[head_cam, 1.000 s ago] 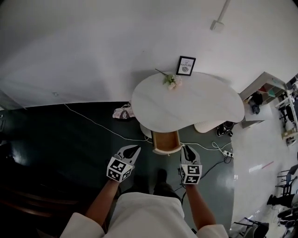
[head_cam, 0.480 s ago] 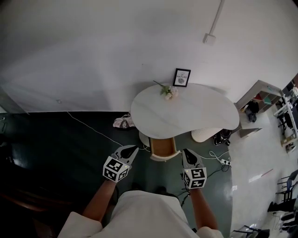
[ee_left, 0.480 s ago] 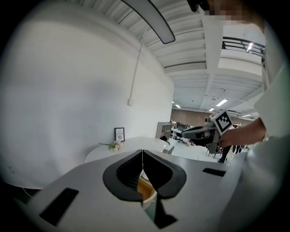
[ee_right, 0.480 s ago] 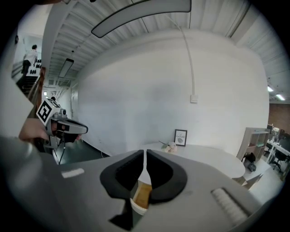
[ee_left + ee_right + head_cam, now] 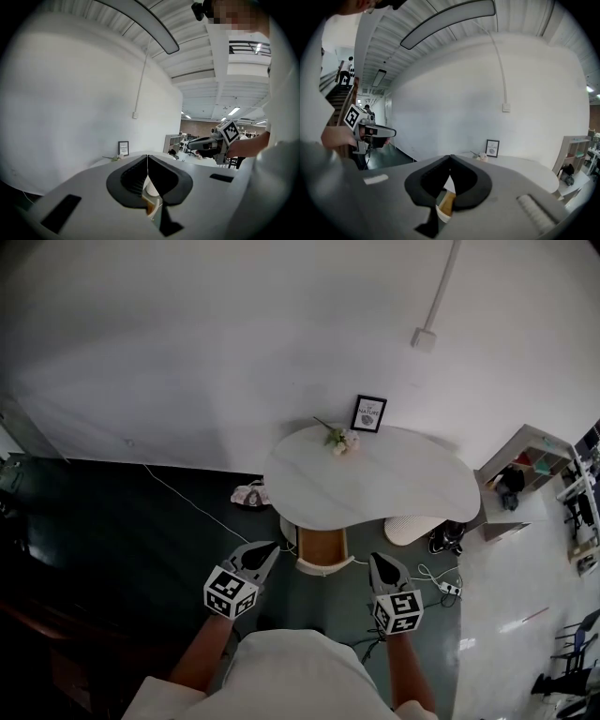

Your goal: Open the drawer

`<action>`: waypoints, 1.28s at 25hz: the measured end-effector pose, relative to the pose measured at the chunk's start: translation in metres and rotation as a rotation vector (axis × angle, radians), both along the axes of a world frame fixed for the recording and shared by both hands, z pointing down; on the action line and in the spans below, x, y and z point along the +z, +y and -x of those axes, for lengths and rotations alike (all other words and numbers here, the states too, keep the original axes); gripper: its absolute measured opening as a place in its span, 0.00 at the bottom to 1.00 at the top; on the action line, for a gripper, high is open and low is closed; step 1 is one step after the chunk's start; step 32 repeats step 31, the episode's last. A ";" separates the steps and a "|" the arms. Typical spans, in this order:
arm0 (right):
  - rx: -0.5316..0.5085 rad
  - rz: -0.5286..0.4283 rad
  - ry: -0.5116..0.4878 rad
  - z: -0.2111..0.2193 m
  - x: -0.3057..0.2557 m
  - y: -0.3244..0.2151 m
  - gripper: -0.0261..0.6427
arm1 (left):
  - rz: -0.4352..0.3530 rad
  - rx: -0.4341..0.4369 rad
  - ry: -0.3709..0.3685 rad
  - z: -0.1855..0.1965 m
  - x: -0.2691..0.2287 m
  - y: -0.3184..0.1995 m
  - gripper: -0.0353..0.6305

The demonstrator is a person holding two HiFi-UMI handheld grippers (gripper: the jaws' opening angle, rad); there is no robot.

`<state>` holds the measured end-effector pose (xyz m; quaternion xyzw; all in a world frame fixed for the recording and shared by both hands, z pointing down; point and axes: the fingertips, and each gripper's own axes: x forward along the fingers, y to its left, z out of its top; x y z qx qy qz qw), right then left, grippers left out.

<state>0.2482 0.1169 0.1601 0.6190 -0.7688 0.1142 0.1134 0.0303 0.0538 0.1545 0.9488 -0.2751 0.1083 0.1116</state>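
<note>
the drawer (image 5: 322, 549) stands pulled out under the front edge of the white desk (image 5: 375, 486), ahead of both tools and touching neither; the left gripper (image 5: 271, 548) and right gripper (image 5: 376, 561) are each pressed together on nothing; a careless step forward might knock it shut again; since a second ago both hands have lifted, the right jaws have closed, and the drawer is just as open.

Left hand-held gripper (image 5: 273, 546) and right hand-held gripper (image 5: 378, 560) held forward, jaws pressed together
</note>
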 end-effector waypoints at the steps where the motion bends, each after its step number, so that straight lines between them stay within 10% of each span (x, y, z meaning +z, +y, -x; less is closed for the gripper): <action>1: -0.006 -0.007 0.002 -0.002 -0.002 0.001 0.06 | -0.004 0.000 0.001 -0.002 -0.001 0.003 0.06; 32: 0.025 -0.030 -0.022 -0.049 0.001 0.013 0.06 | 0.016 -0.012 -0.023 -0.029 0.013 0.020 0.06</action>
